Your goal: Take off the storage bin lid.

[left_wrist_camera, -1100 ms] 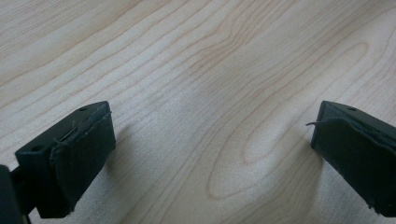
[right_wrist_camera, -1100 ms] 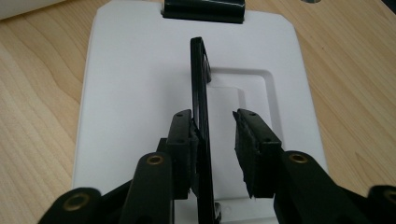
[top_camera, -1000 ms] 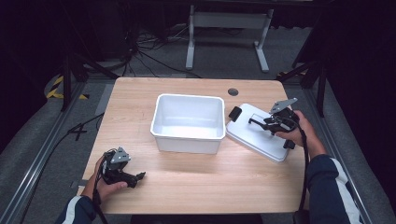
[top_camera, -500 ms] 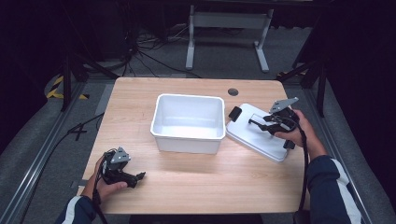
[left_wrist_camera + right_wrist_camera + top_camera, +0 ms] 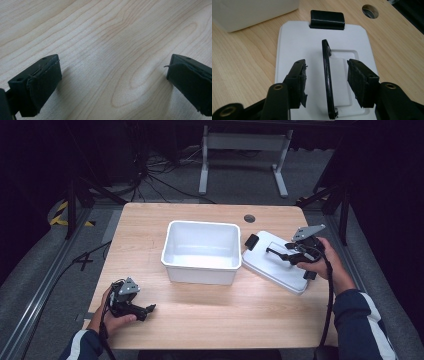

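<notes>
A white lid (image 5: 272,270) lies flat on the table to the right of an empty white bin (image 5: 200,251). The lid (image 5: 294,42) has a black latch (image 5: 327,19) at its far end and a thin black handle (image 5: 328,85) standing upright in its recess. My right gripper (image 5: 327,63) straddles that handle; its jaws have just been opening, and both pads now stand clear of the handle between them. In the high view my right gripper (image 5: 277,253) hovers over the lid. My left gripper (image 5: 146,310) rests near the front left, and its jaws (image 5: 112,82) are spread wide over bare wood.
The wooden table (image 5: 210,320) has a round cable hole (image 5: 249,218) at the back, right of the bin. The bin's wall (image 5: 249,10) sits close to the lid's far left corner. Beyond the table, cables and a metal stand (image 5: 242,142) rest on the dark floor.
My right gripper's jaws have spread apart around the lid's handle, and that hand has lifted slightly. The left hand, the bin and the lid have stayed in place.
</notes>
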`<state>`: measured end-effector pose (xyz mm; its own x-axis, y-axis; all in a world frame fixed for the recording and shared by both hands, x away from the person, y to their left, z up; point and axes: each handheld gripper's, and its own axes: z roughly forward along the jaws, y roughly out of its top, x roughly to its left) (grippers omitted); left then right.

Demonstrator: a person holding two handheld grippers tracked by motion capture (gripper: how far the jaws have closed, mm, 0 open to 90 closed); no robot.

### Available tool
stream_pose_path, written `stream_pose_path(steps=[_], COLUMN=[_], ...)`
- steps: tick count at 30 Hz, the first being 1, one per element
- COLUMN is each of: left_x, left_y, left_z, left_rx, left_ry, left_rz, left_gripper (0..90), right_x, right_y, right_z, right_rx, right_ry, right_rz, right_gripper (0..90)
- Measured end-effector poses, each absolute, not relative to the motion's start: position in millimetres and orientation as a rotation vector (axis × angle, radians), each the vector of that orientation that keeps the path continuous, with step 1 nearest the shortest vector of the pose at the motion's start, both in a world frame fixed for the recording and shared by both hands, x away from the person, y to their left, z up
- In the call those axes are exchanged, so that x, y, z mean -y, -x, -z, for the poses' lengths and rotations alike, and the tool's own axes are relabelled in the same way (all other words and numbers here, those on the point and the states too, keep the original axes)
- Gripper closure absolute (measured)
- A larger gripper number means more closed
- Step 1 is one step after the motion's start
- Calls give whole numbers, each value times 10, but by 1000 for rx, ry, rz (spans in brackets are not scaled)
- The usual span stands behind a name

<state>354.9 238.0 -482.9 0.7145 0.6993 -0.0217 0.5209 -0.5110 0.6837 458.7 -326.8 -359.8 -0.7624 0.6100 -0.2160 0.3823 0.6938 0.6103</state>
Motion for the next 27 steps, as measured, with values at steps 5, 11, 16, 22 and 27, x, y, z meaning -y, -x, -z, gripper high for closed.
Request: stream_pose_path(steps=[5, 11, 16, 22, 27], left_x=[-2377, -2377, -2373, -2371, -2371], left_y=[-3557, -3557, -3560, -3563, -3571], left_z=[4831, 4830, 4831, 4831, 4831], left_rx=[-920, -922, -924, -922, -915], left_ry=[-2230, -2232, -2229, -2230, -2231], left_rz=[-339, -342, -341, -342, -353], left_gripper=[1, 1, 1, 1, 1], right_x=[3295, 3282, 3278, 3314, 3380], right_y=[-4480, -4370, -4290, -4176, -4099], right_z=[3521, 3468, 3443, 3447, 3483], right_rx=[-2480, -2478, -2454, -2439, -2425], right_ry=[-762, -767, -767, -776, -790], right_rz=[-787, -779, -790, -803, -798], right_gripper=[475, 442, 392, 372, 355])
